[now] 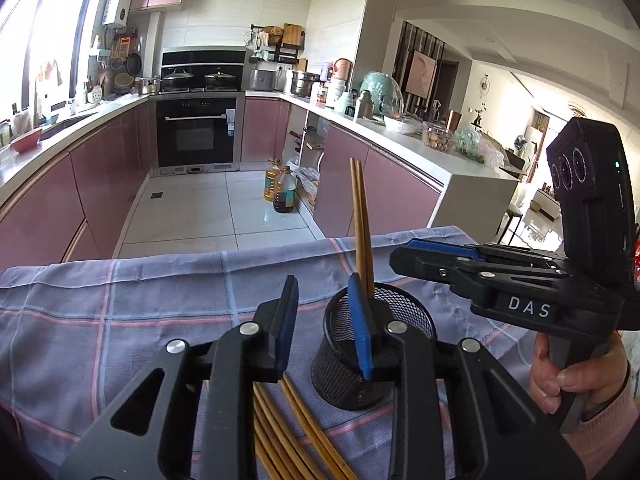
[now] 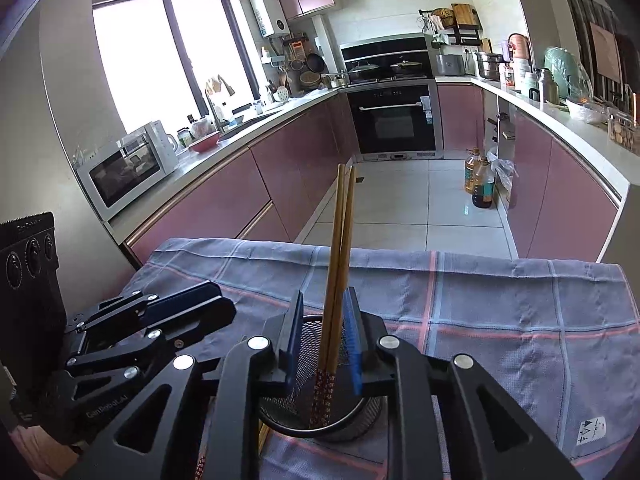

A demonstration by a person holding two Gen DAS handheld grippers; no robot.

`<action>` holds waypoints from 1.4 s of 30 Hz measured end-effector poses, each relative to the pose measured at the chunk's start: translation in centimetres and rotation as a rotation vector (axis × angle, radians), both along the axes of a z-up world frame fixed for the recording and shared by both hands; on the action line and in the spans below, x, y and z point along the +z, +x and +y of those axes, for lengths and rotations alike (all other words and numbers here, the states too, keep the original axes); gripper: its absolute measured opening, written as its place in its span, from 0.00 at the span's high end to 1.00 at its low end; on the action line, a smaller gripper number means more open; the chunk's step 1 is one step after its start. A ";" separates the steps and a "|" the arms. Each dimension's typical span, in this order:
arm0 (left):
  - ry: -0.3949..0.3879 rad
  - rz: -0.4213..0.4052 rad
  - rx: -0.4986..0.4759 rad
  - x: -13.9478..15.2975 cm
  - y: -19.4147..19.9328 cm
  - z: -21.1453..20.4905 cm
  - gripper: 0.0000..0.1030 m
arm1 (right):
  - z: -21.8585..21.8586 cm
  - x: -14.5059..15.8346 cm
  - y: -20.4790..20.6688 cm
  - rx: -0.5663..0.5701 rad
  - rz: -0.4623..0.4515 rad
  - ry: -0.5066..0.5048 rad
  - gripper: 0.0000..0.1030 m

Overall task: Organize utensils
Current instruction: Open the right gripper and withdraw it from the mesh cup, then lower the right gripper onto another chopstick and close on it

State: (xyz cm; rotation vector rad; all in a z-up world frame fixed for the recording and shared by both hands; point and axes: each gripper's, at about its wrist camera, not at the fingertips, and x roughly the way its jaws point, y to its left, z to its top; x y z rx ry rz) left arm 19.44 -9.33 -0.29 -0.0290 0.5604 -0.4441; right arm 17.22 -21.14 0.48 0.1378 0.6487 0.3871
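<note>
Near the tabletop's front edge, loose chopsticks point(image 1: 296, 432) lie flat, long axes running front to back, directly under the left gripper point(image 1: 326, 330), whose fingers stand partly apart and empty. Just beyond, the mesh cup point(image 1: 404, 308) holds two upright chopsticks point(image 2: 340, 264); the right gripper point(image 2: 326, 338) straddles them, fingers slightly parted, pads seemingly clear. Farther back, checked cloth point(image 2: 500, 312) reaches the far edge.

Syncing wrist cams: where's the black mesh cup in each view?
Left wrist: mesh cup low centre-right, behind the left gripper's right finger.
Right wrist: mesh cup bottom centre, between the right gripper's fingers.
Shared landmark: the two chopsticks standing in it.
</note>
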 end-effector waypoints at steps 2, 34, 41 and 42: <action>0.006 -0.026 0.022 0.3 -1.0 1.1 0.68 | 0.2 0.5 -1.3 0.027 -0.029 0.002 0.74; 0.163 0.262 0.092 -11.1 -6.8 6.7 0.64 | 7.2 -11.2 -6.7 0.094 0.226 -0.109 0.71; 0.173 0.297 0.088 -11.7 -6.4 6.5 0.72 | 7.1 -11.5 -6.8 0.079 0.226 -0.127 0.73; 0.172 0.298 0.090 -11.8 -6.5 6.6 0.73 | 6.9 -11.5 -6.8 0.078 0.228 -0.122 0.73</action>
